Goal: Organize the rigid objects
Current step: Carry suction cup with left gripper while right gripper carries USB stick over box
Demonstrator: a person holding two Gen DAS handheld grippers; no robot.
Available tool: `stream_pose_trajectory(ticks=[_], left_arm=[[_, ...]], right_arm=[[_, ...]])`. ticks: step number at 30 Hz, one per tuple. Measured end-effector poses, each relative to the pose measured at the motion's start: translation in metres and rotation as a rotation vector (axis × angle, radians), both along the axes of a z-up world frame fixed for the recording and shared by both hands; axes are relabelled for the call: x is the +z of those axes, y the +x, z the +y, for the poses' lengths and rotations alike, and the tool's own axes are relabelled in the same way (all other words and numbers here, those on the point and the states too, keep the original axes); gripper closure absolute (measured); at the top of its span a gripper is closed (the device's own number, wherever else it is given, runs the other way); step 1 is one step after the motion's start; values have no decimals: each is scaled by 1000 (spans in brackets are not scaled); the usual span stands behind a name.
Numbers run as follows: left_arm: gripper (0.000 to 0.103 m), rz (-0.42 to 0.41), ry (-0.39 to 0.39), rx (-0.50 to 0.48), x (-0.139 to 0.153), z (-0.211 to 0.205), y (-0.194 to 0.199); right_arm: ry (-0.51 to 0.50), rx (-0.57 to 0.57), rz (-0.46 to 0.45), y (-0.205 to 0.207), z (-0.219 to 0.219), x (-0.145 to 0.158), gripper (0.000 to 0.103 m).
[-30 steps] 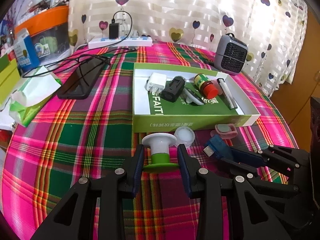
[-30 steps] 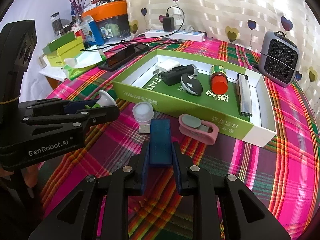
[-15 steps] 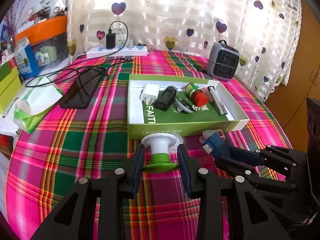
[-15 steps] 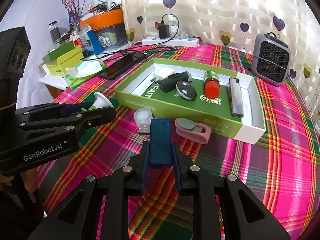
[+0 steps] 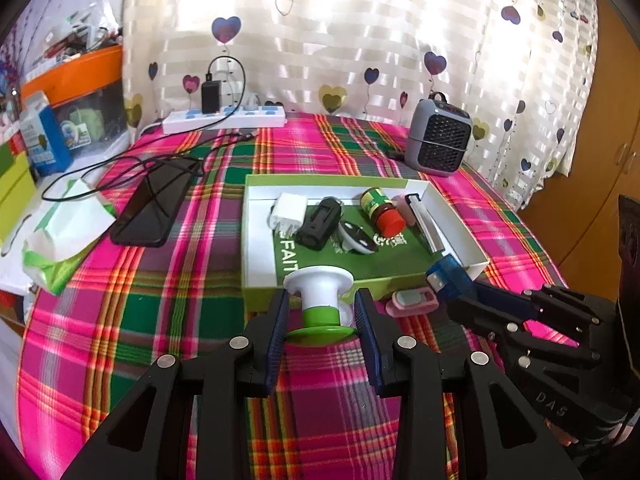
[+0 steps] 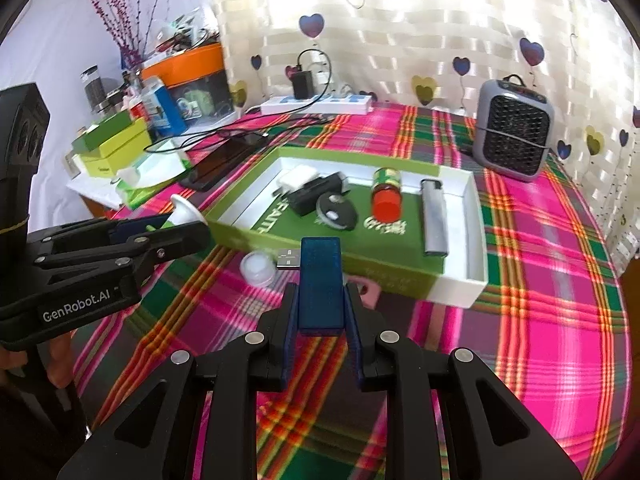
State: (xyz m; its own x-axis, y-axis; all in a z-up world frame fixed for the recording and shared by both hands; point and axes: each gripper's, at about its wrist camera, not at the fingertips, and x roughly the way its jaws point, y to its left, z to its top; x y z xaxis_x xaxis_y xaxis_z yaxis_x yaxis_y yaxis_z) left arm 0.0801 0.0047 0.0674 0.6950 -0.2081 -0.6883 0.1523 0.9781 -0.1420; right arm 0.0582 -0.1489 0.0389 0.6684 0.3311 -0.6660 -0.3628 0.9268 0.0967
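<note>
Blue translucent plastic forms the USB card reader (image 6: 321,282) that the right tool (image 6: 320,316) is gripping by its rear half, the jaws nearly together and the pads pressing on both long sides. Its long axis is running along the fingers, away from the camera and toward the green and white tray (image 6: 460,292); the metal plug is sticking out sideways at the far end, pointing left. In the left wrist view the same reader (image 5: 448,276) is hanging in the air just above the tray's (image 5: 260,298) near right corner, plug end toward the left.

The left tool (image 5: 320,316) is standing partly open and is clamping the green base of a white and green spool-shaped piece (image 5: 320,300). The piece is sitting upright, its axis vertical, the white flared disc on top and the green flange below, just in front of the tray's near wall.

The tray is resting on the plaid-covered surface (image 5: 160,320) and is holding, from left to right, a white plug adapter (image 6: 298,178), a black battery pack (image 6: 316,196), a black key fob (image 6: 336,212), a red-capped bottle (image 6: 387,196) lying on its side with the cap toward the viewer, and a silver lighter (image 6: 434,216) lying lengthwise. A pink clip (image 5: 412,302) and a small white round cap (image 6: 258,268) are lying on the cloth just outside the near wall.
</note>
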Motion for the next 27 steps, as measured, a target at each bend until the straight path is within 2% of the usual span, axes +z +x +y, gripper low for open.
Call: stream_pose_trajectory(ticks=[15, 27], left_arm=[[71, 32, -6, -11, -1, -4, 41], [71, 72, 8, -1, -18, -6, 68]], right_arm=[[-6, -60, 14, 42, -20, 6, 80], [-13, -155, 46, 81, -36, -1, 80]])
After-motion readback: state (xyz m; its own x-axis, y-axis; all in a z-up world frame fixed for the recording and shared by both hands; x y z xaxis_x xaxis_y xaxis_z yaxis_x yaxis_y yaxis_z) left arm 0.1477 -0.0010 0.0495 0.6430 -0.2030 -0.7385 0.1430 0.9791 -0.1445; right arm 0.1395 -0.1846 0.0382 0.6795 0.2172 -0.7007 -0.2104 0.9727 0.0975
